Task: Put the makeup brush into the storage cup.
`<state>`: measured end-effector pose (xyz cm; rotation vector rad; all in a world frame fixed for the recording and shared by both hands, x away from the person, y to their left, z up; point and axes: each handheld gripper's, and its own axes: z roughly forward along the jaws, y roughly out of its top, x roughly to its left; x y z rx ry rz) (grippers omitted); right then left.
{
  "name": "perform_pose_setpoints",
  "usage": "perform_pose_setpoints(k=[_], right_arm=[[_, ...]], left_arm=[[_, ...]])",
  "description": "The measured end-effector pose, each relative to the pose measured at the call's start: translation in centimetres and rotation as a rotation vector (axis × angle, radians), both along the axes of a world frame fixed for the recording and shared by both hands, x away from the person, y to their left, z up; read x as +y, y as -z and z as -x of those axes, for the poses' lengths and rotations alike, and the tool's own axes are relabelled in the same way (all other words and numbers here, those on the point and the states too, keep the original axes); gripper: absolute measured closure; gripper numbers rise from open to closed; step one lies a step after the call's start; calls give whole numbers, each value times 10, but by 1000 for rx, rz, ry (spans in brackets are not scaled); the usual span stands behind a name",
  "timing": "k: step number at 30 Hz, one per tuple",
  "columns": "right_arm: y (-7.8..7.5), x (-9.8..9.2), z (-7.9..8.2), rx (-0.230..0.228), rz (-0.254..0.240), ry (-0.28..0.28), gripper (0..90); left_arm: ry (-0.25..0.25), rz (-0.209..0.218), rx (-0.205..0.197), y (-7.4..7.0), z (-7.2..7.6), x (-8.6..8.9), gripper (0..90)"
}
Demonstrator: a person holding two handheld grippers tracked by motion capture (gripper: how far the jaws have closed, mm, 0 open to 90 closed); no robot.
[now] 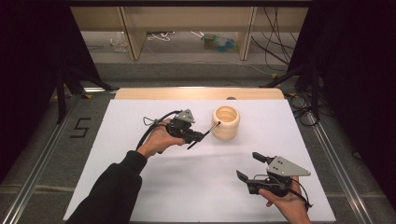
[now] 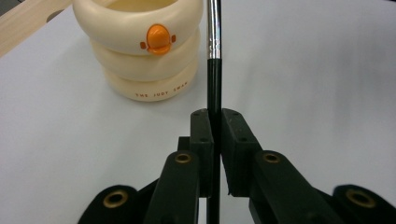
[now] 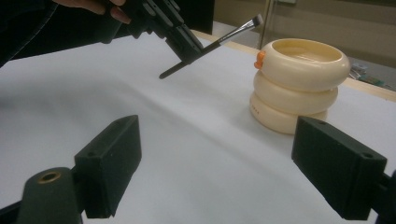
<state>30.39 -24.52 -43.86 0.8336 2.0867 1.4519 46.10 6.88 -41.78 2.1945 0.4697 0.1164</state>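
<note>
Holder: I see the cream ringed holder [image 1: 226,122] upright on the white table sheet [image 1: 140,186], an orange duck beak on its side; the part of its inside that I can see holds nothing
Brush: the black-handled brush [image 3: 212,44] is in the air just left of the holder, tilted, its bristle end raised near the holder's rim and not inside it; I cannot tell whether it touches the rim
Left gripper: my left gripper [image 1: 196,136] is clenched on the brush handle, pads pinching the black shaft below the silver ferrule
Left hand pose: my left hand [image 1: 159,140] is raised left of the holder, forearm angled toward it, gripper pointing at its rim
Right gripper: my right gripper [image 1: 250,166] is released, jaws wide apart with nothing between them
Right hand pose: my right hand [image 1: 286,203] sits nearer to me than the holder, well apart from it, gripper aimed toward it
</note>
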Motion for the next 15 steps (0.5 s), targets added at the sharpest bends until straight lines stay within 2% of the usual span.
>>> perform_pose_setpoints(k=[2, 5, 9, 10, 15], right_arm=[[0, 0, 0, -2, 0, 1, 172], [0, 0, 0, -5, 1, 0, 172], [0, 0, 0, 4, 7, -6, 172], [0, 0, 0, 3, 7, -5, 172], [0, 0, 0, -7, 3, 1, 171]], left_arm=[[-5, 5, 7, 0, 1, 1, 834], [-6, 15, -7, -1, 4, 2, 834], [-21, 25, -45, -3, 7, 4, 835], [-35, 39, -52, -3, 8, 5, 834], [-56, 62, -62, -4, 10, 9, 834]])
